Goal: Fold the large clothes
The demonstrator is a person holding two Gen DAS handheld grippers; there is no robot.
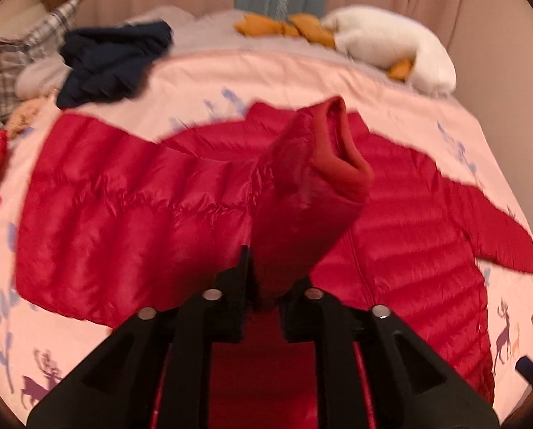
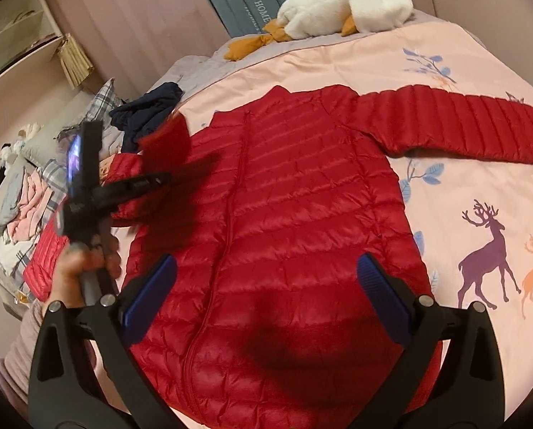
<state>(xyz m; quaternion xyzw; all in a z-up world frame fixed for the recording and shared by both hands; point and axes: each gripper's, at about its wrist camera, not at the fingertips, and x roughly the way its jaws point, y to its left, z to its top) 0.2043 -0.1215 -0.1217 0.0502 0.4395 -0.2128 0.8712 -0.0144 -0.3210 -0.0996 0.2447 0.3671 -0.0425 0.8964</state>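
Meanwhile, red jacket [image 2: 295, 214] flat, collar toward plush goose [image 2: 341, 3].

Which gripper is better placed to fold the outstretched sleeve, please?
Right. The open right gripper hovers free nearer that outstretched sleeve of the red quilted puffer jacket; the left gripper is already shut on the other sleeve.

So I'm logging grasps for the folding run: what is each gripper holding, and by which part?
The left gripper is shut on the red jacket's sleeve, below the cuff. The right gripper is open, holding nothing.
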